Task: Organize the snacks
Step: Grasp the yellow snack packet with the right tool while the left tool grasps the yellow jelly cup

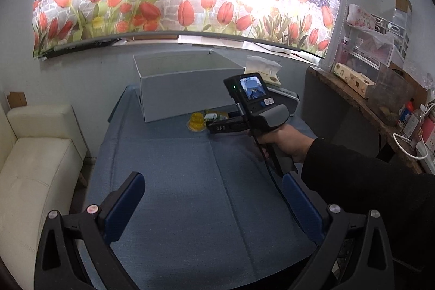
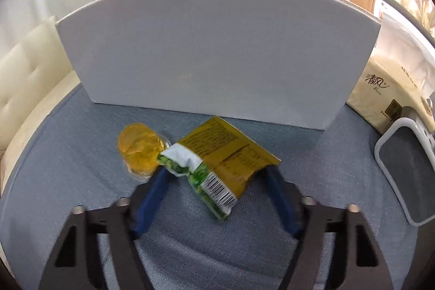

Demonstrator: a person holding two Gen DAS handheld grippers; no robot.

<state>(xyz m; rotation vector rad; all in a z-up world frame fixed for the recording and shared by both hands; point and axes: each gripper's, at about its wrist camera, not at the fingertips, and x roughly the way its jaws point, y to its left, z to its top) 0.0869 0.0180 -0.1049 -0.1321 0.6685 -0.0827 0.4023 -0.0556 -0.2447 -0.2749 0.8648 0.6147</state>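
Observation:
A yellow-and-green snack packet [image 2: 217, 151] lies on the blue tablecloth [image 2: 81, 154] in front of an open grey box [image 2: 217, 50]. My right gripper [image 2: 216, 170] has a blue pad on each side of the packet, touching its edges, and the packet is crumpled between them. A yellow jelly cup [image 2: 138, 147] sits just left of the packet, beside my left finger. In the left wrist view, a hand holds the right gripper [image 1: 217, 127] low at the packet [image 1: 216, 116] and jelly cup [image 1: 196, 121], in front of the box [image 1: 187, 89]. My left gripper [image 1: 212, 181] hangs open over bare cloth, nearer the front.
A tissue pack [image 2: 391, 91] and a white-rimmed grey device [image 2: 405, 167] lie right of the box. A cream sofa [image 1: 35, 167] runs along the table's left side. A cluttered wooden shelf [image 1: 353, 94] stands to the right. A tulip blind hangs behind.

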